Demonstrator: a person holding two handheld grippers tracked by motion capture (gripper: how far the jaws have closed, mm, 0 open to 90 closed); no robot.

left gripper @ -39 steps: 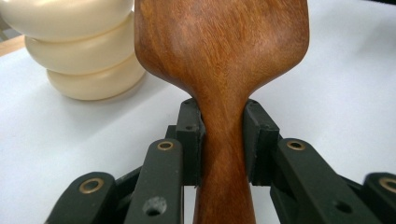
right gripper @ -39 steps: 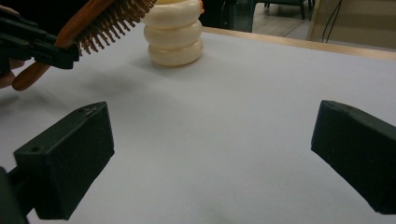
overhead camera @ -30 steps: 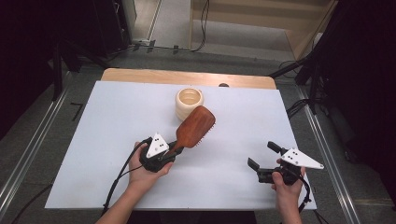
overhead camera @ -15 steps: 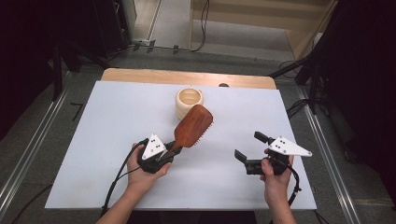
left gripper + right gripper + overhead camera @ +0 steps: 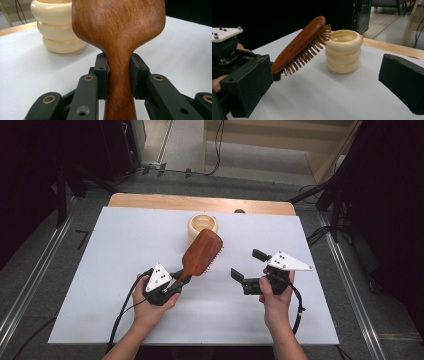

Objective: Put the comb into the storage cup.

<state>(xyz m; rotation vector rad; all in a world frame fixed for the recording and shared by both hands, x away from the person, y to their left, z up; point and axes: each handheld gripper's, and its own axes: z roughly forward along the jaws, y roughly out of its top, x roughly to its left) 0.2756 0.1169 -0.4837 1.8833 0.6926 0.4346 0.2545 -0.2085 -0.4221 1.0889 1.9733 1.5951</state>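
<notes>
Counter (image 5: 100,270): white sheet under everything | hairbrush (image 5: 202,251): wooden, raised above counter, bristles down, head just beside cream ringed cup (image 5: 202,226) | left gripper (image 5: 176,283): jaws clamped on brush handle | right gripper (image 5: 245,266): jaws wide apart, holding nothing, near brush

A white bench (image 5: 100,270) with a bare wooden strip along its far edge. A cream ribbed cup (image 5: 202,226) stands near that edge.
</notes>
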